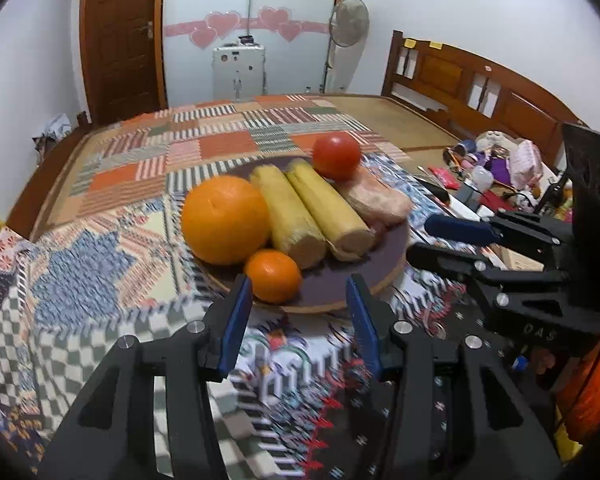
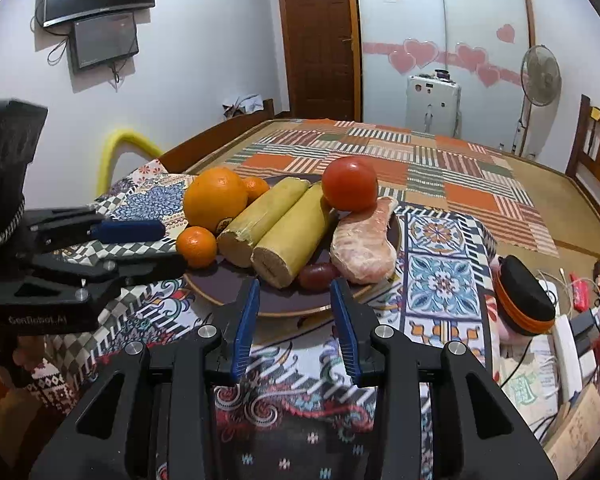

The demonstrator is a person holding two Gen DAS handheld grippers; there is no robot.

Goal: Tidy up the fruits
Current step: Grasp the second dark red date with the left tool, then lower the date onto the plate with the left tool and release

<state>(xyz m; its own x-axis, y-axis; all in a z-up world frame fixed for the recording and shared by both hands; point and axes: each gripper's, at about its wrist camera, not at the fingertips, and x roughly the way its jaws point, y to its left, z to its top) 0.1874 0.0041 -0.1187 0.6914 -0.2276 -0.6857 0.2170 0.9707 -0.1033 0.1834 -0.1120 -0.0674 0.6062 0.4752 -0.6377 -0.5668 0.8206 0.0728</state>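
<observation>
- Fruit sits piled on a dark round plate (image 1: 340, 284) just ahead of both tongs, on a patterned cloth over the bed (image 1: 112, 280).
- Plate holds: big orange (image 1: 225, 219), small mandarin (image 1: 273, 276), a second mandarin (image 2: 256, 187) behind the orange, two yellow cane-like sticks (image 1: 324, 210) lying side by side, red tomato (image 1: 337, 156) at the far side, pinkish wrapped lump (image 2: 364, 240), small dark red fruit (image 2: 318, 276) tucked under the sticks.
- Left tongs (image 1: 300, 320) released, empty, tips close to the plate's near rim; small mandarin lies just ahead, toward the left finger.
- Right tongs (image 2: 294, 316) also released, empty, tips near the plate rim; dark red fruit and stick ends directly ahead.
- Judgement: step in hand looks like the first pick. Take loose edge pieces first, the small mandarin for left.
- Center the round fruit between the pads before closing; off-center squeeze would likely roll it off the plate.
- Tomato rests against the sticks and the lump; it may roll if those are pulled first.
- Both tongs are near each other; move one at a time to avoid a clash.
- No target container visible; cannot tell where the fruit goes.
</observation>
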